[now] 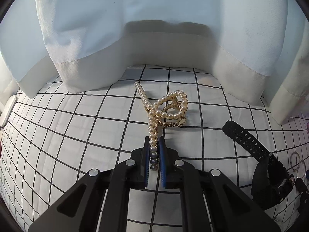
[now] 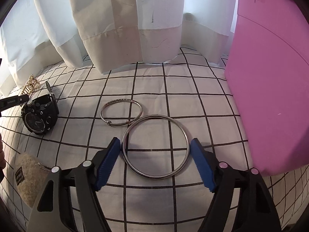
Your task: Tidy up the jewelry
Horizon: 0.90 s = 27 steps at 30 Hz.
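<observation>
- Left gripper: blue pads clamped on one end of the pearl strand; several beads sit in the slot between the pads, so it grips the strand.
- Strand's long axis runs straight ahead from the left fingertips, away across the checked sheet, then loops over a gold chain tangled with it; the far tail points toward the curtain.
- Likely snag: pulling the strand may drag the gold chain along.
- Right gripper: spread wide, holding nothing.
- Large silver bangle lies flat on the sheet, straddled by the right pads; left pad is touching or just beside its rim, right pad just beside the other edge. Contact not certain.
- Key relation: bangle is centred between the right fingers, its ring flat to the sheet, so closing would squeeze across its full width.
- Smaller bangle lies just beyond, touching or overlapping the large one at its far rim.
- Pink box stands close on the right, the likely drop place; right gripper is nearer to it.
- Black watch lies well left, untouched.
</observation>
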Each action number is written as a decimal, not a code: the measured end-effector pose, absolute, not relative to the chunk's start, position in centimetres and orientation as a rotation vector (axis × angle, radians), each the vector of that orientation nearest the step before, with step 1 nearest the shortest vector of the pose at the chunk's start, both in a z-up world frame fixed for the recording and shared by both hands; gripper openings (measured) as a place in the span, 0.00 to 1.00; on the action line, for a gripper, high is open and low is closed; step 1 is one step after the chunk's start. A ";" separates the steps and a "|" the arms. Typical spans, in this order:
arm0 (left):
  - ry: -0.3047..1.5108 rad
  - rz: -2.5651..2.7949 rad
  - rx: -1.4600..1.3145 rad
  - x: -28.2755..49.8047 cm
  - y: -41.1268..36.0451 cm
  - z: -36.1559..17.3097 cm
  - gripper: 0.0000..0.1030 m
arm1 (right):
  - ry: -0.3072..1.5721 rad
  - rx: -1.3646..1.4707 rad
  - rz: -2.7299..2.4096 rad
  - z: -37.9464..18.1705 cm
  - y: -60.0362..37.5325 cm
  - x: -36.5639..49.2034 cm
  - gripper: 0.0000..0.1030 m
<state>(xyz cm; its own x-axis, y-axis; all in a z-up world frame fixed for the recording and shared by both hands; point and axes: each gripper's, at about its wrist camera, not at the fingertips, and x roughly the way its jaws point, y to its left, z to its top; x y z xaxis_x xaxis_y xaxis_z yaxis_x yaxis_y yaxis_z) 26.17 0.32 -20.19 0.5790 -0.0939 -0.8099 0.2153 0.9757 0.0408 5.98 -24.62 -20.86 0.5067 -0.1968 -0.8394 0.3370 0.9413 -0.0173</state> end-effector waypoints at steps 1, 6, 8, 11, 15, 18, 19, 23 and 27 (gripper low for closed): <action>0.938 -0.185 0.138 25.6 0.4 -20.0 0.09 | 0.988 0.155 -0.323 -20.9 -24.6 5.9 0.68; 0.939 -0.191 0.143 23.9 1.1 -19.4 0.08 | 0.979 0.138 -0.326 -20.8 -24.4 5.4 0.68; 0.939 -0.193 0.141 23.3 1.5 -19.3 0.08 | 0.972 0.129 -0.324 -20.6 -24.2 5.2 0.68; 0.938 -0.198 0.140 22.4 2.0 -18.7 0.07 | 0.957 0.124 -0.316 -20.0 -23.8 4.9 0.68; 0.956 -0.208 0.125 21.4 2.7 -18.1 0.07 | 0.936 0.129 -0.305 -18.8 -23.5 4.6 0.68; 0.961 -0.219 0.123 20.8 2.8 -18.0 0.07 | 0.928 0.134 -0.300 -17.9 -23.2 4.6 0.68; 0.961 -0.221 0.123 20.5 2.9 -17.8 0.07 | 0.924 0.134 -0.300 -17.7 -23.2 4.6 0.68; 0.956 -0.231 0.112 19.2 3.1 -16.9 0.07 | 0.908 0.133 -0.290 -16.3 -22.8 4.6 0.68; 0.942 -0.249 0.120 18.1 2.8 -15.6 0.07 | 0.890 0.146 -0.271 -14.7 -22.4 4.4 0.68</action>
<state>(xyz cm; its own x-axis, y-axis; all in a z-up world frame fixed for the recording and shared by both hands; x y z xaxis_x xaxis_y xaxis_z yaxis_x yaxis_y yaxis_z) 18.09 2.75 -15.61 0.5625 -0.1588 -0.8114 0.2630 0.9648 -0.0065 4.39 -22.40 -14.65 0.5981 -0.1719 -0.7828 0.2926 0.9561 0.0136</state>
